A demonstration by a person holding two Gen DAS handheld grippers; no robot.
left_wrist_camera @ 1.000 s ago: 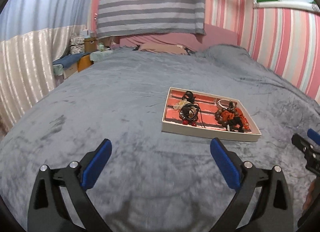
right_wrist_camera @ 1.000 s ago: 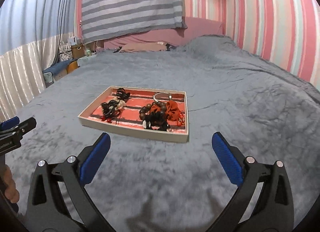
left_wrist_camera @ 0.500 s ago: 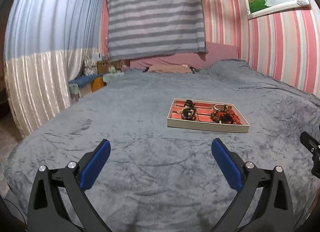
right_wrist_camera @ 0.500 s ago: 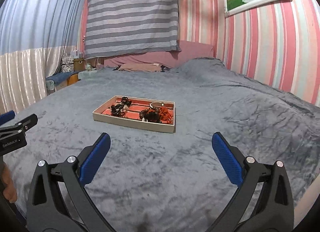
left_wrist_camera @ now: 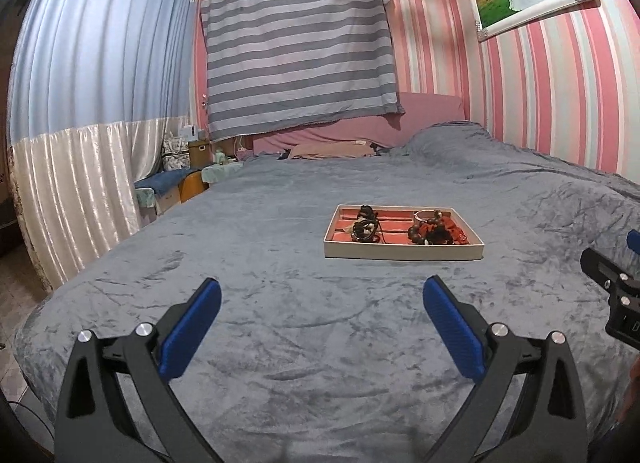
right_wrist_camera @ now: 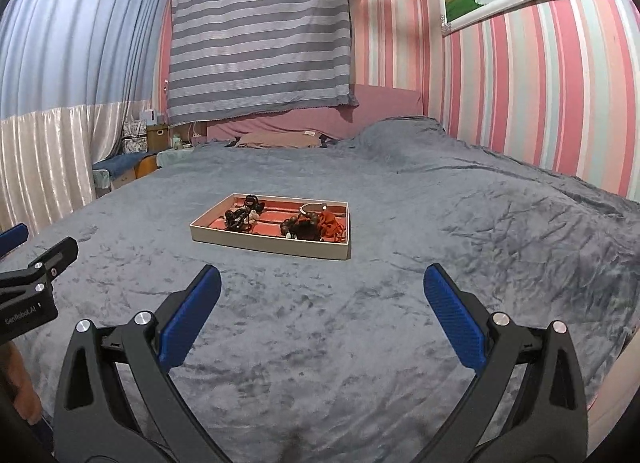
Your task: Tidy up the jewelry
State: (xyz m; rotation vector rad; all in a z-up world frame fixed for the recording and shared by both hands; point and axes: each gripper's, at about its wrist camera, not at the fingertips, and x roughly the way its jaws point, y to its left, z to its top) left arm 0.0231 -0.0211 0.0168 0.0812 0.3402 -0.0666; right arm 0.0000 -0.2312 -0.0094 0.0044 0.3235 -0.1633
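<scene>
1. Left wrist view: the left gripper [left_wrist_camera: 322,303] hangs over the grey bed [left_wrist_camera: 280,303], its blue fingers [left_wrist_camera: 192,327] spread wide and empty. The tray [left_wrist_camera: 403,252] of jewelry [left_wrist_camera: 434,228] lies ahead on the bed, well apart.
2. Right wrist view: the right gripper [right_wrist_camera: 322,301] has its fingers [right_wrist_camera: 454,321] spread, empty; the tray [right_wrist_camera: 272,242] sits ahead, slightly left.

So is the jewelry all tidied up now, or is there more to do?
Looks nearly done: the dark bead pile and the red-and-brown pile both lie inside the tray on the grey bedspread, with nothing loose around it. Nothing is in hand; the left hand-held gripper and right hand-held gripper are open and empty. Maybe only untangling remains.
</scene>
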